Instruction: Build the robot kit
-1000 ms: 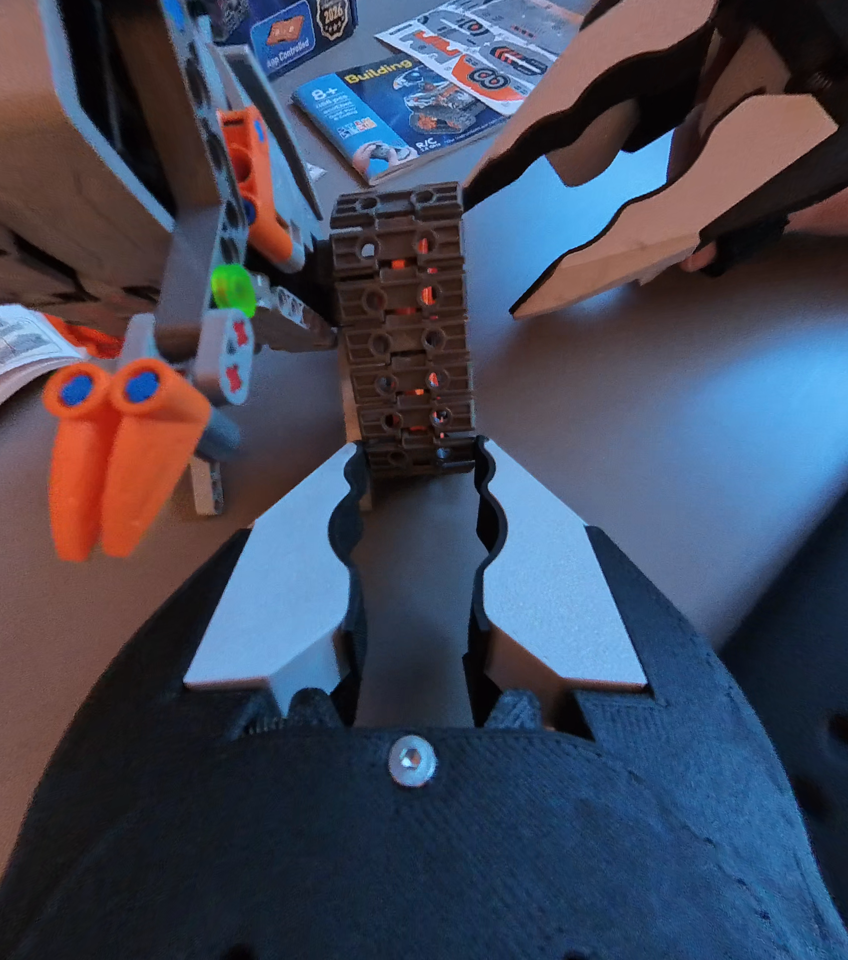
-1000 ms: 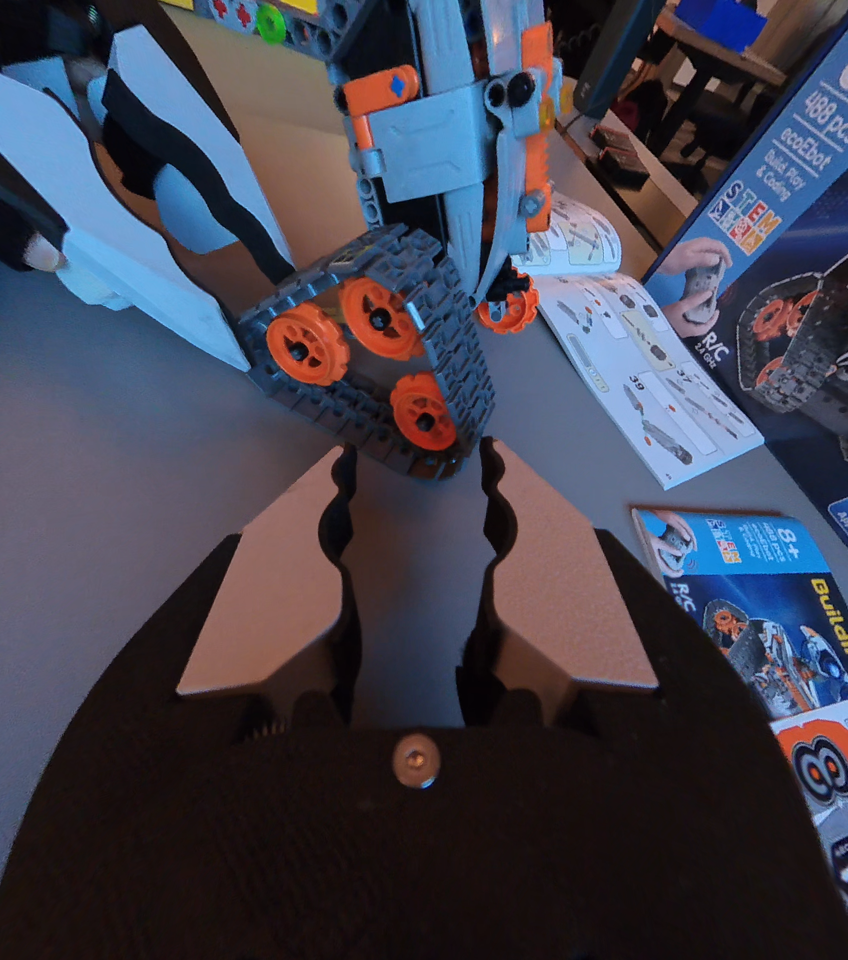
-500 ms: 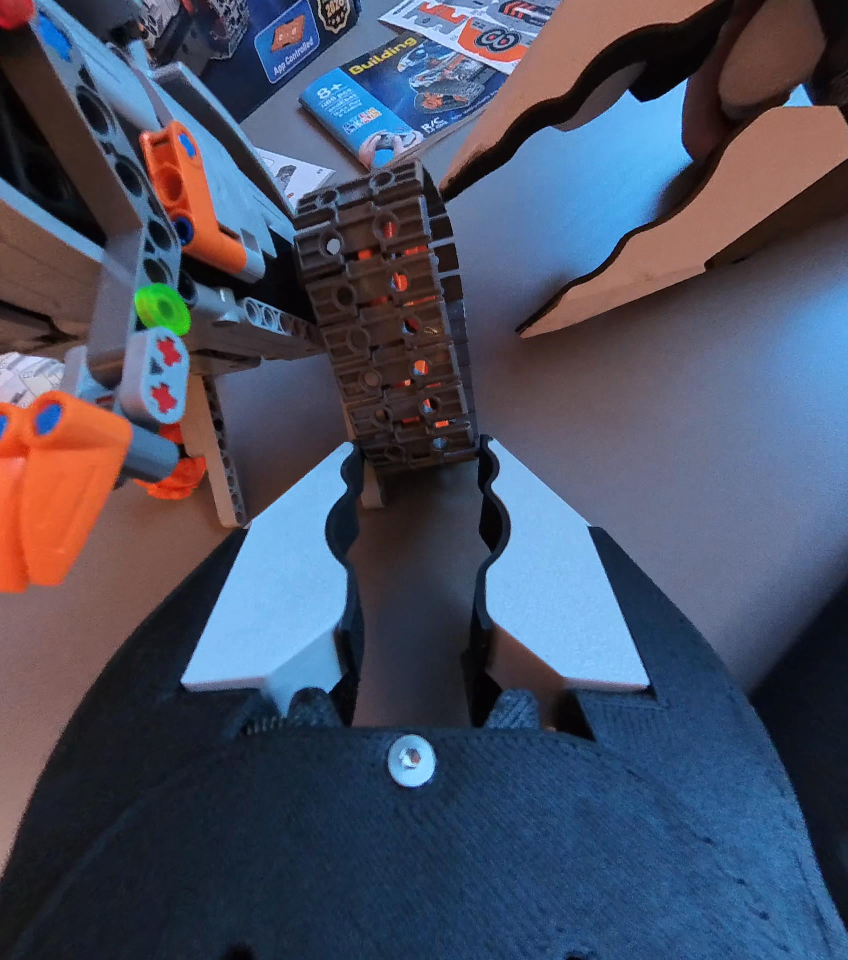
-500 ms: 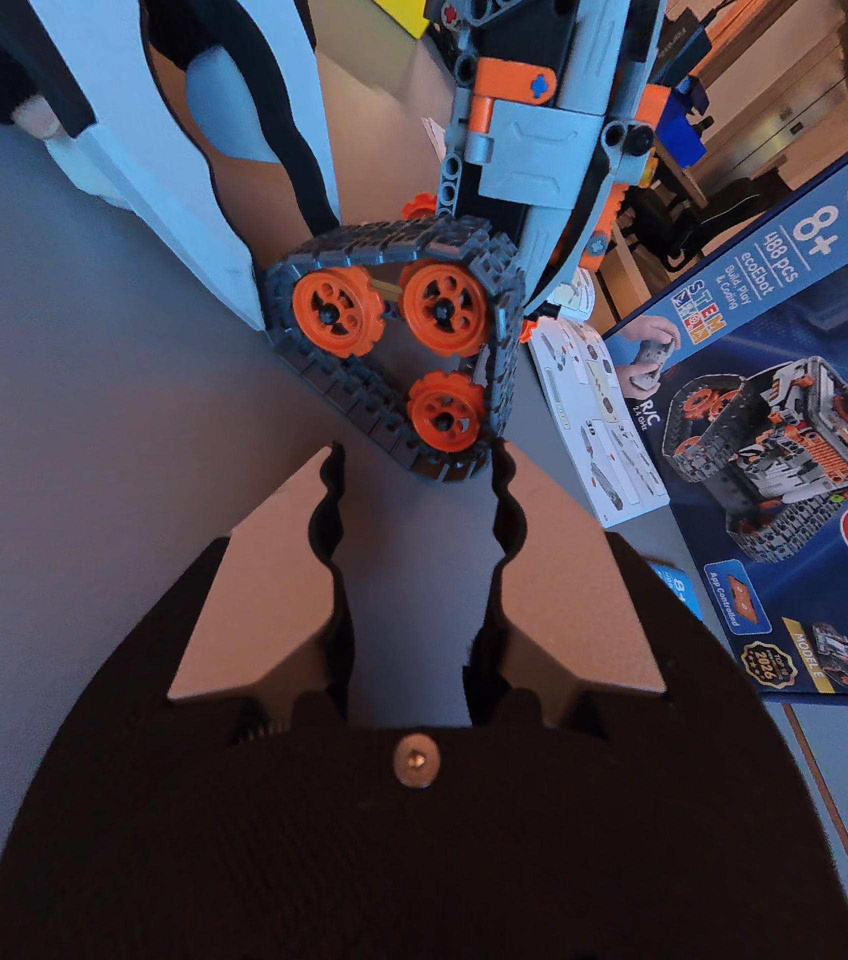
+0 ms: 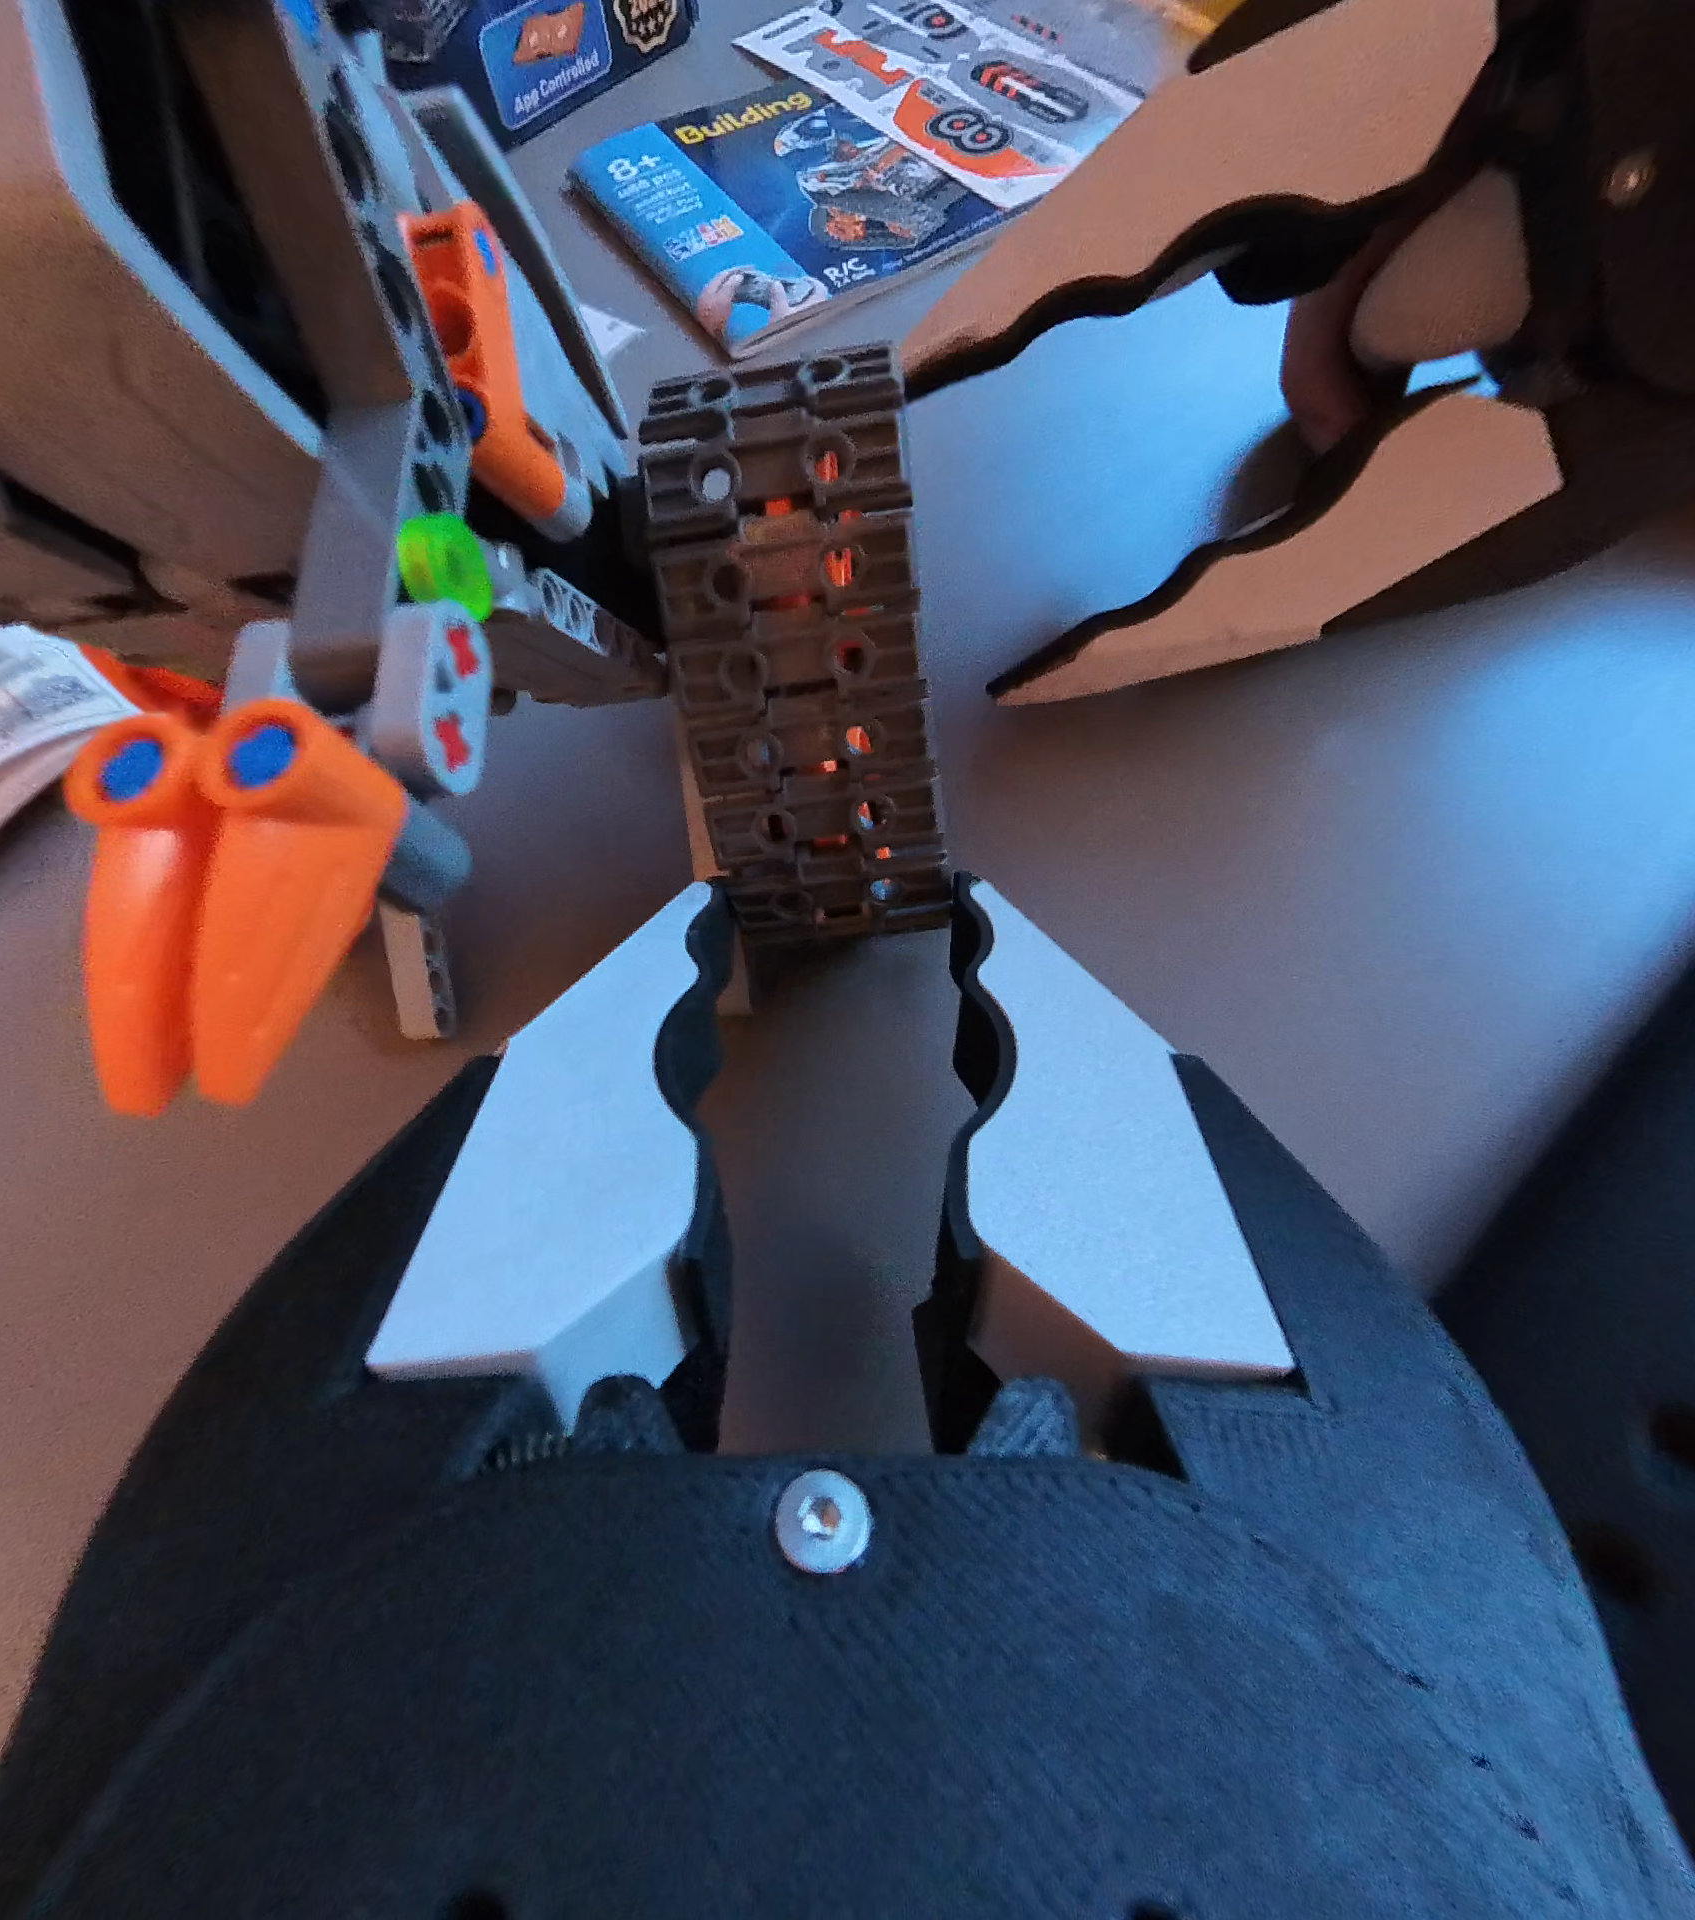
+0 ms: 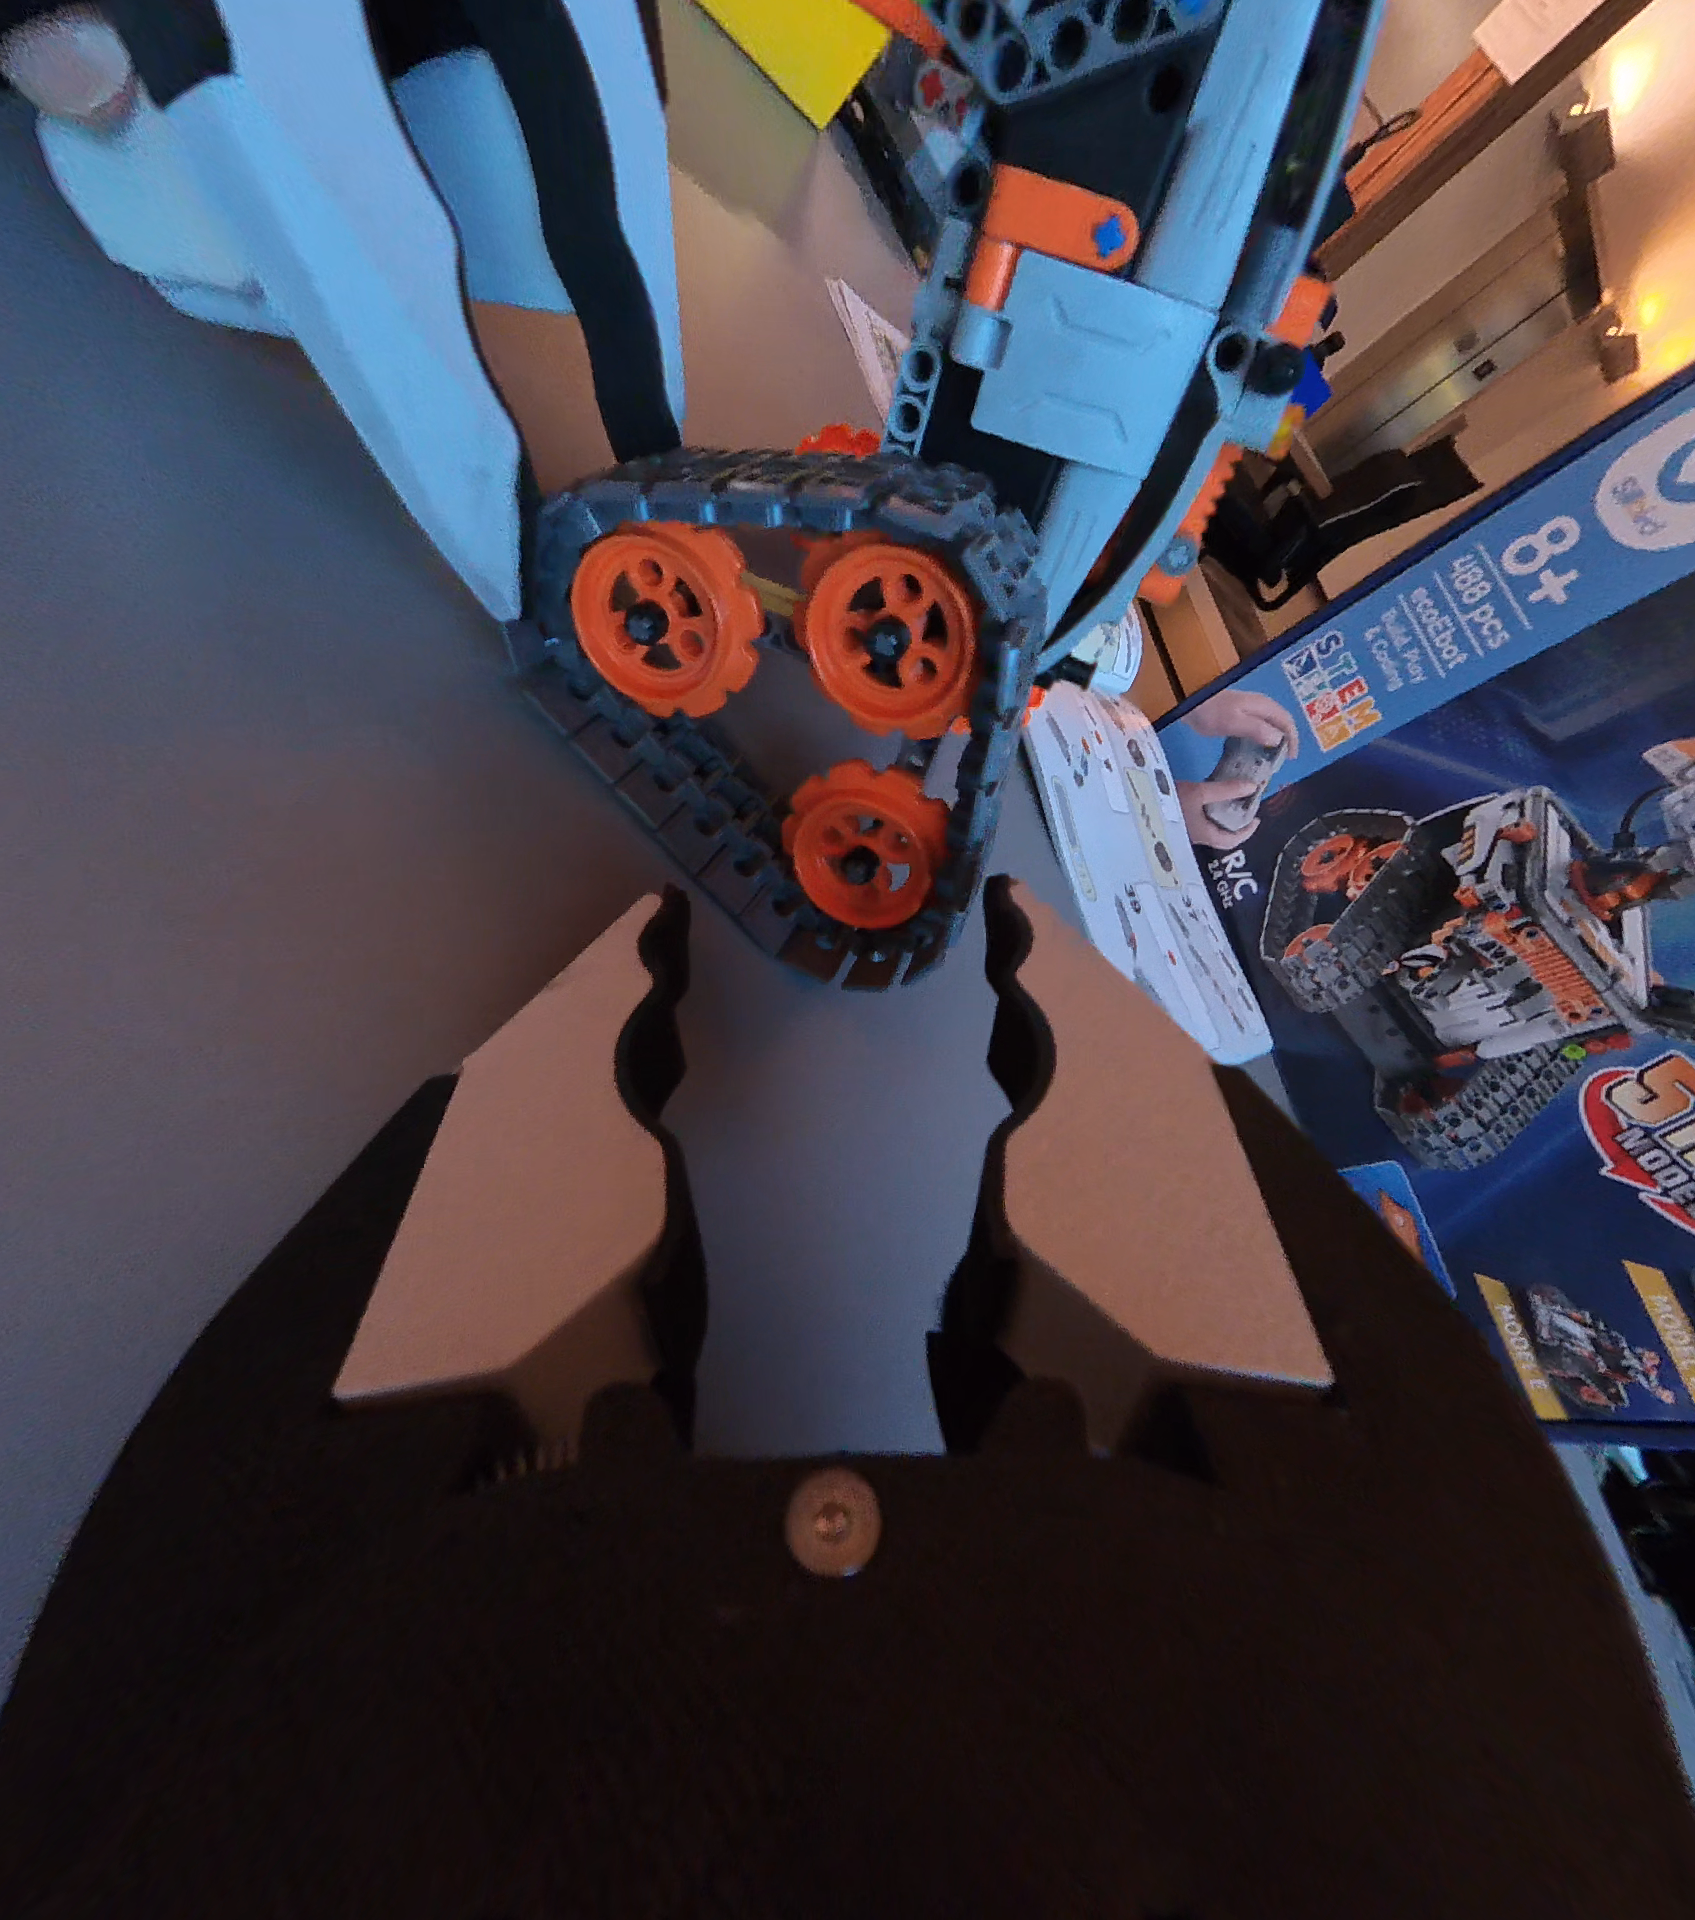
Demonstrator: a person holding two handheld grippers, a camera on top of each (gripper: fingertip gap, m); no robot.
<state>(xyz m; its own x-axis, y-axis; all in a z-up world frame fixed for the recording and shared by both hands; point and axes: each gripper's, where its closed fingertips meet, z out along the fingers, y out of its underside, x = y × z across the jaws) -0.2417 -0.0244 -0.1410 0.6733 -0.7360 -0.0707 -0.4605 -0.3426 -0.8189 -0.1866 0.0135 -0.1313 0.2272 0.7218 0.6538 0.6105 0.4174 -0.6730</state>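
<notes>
Brick-built model (image 5: 230,343): upper body cut off by top and left edges in left wrist view, near parts blurred; top cut off in right wrist view too. Orange wheels (image 5: 827,566) show only as glints through the tread links. Whether left gripper (image 5: 832,899) tips press the track (image 5: 791,644) or merely flank it: cannot tell. Toy box (image 6: 1549,935) runs off right edge. Booklet (image 6: 1123,862) partly behind track.

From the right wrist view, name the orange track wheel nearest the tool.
The lowest orange wheel, alone at the track's bottom corner; the other two sit side by side above.
</notes>
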